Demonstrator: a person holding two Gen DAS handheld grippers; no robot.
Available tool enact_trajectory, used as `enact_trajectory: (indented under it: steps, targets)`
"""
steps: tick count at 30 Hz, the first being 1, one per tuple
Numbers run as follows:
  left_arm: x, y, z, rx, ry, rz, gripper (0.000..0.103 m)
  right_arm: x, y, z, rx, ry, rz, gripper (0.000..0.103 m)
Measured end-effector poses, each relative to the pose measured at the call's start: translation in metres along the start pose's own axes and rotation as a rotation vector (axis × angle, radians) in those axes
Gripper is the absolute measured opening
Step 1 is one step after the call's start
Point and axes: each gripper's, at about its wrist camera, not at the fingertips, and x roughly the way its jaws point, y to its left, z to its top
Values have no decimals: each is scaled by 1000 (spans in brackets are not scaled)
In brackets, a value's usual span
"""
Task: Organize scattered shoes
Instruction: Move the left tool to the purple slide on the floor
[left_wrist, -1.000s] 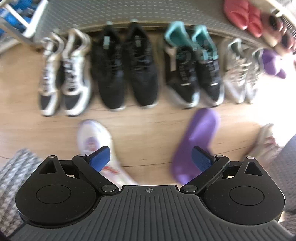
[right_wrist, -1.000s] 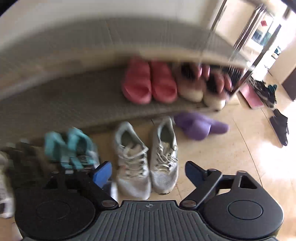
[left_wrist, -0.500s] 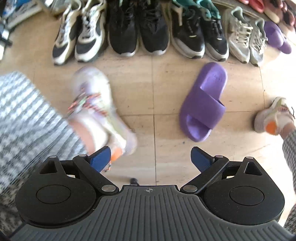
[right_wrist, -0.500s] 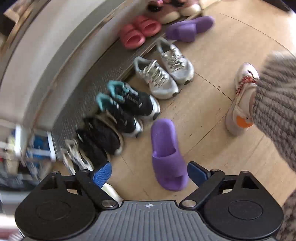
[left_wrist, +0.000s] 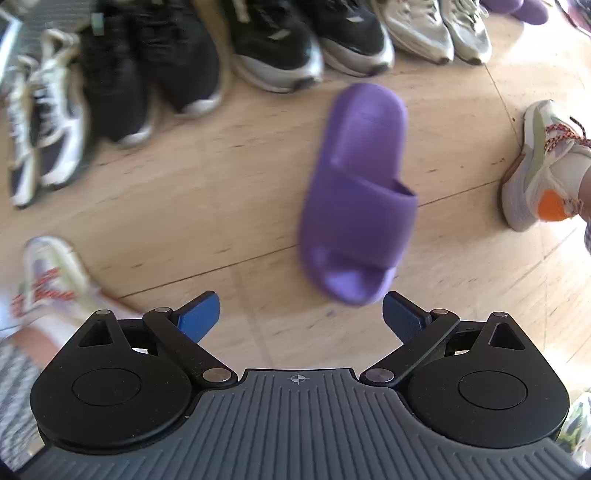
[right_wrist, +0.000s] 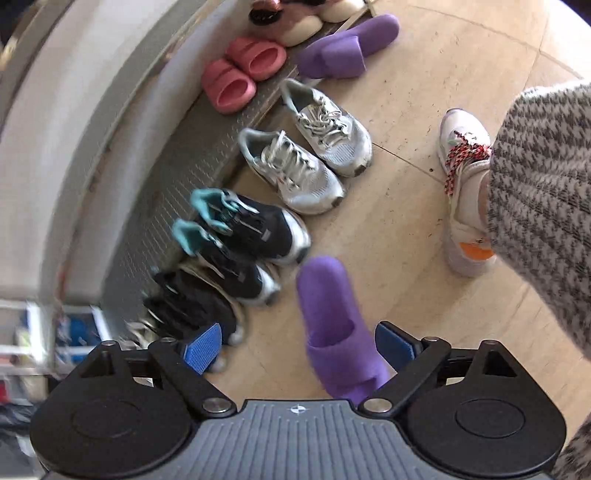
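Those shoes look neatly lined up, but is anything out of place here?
Yes. One purple slipper lies alone on the floor, out in front of the row of sneakers. Its likely mate sits far off at the row's end, beside the pink slippers.

No lettering can be read anywhere. The white sneaker (left_wrist: 48, 284) at the left edge of the left wrist view carries red marks, too blurred to make out.

Both claws wide open, empty, pointing down: left claw (left_wrist: 301, 314), right claw (right_wrist: 298, 345). Person's trouser leg (right_wrist: 543, 206) beside right claw.
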Motion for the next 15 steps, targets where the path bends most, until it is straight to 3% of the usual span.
enact_trajectory:
  steps: [4,6,11,15]
  targets:
    - [19,-15,35,-120,7,-18,98,-5,-1,9,14,13,40,96]
    - [29,-36,46,-50,12,5,98,-6,-6,15,55,20,62,96]
    - [67,-95,48,334,32,221,103,-12,-10,26,120,35,117,96]
    - [99,-104,52,331,105,246,102,-12,-4,29,106,51,125,96]
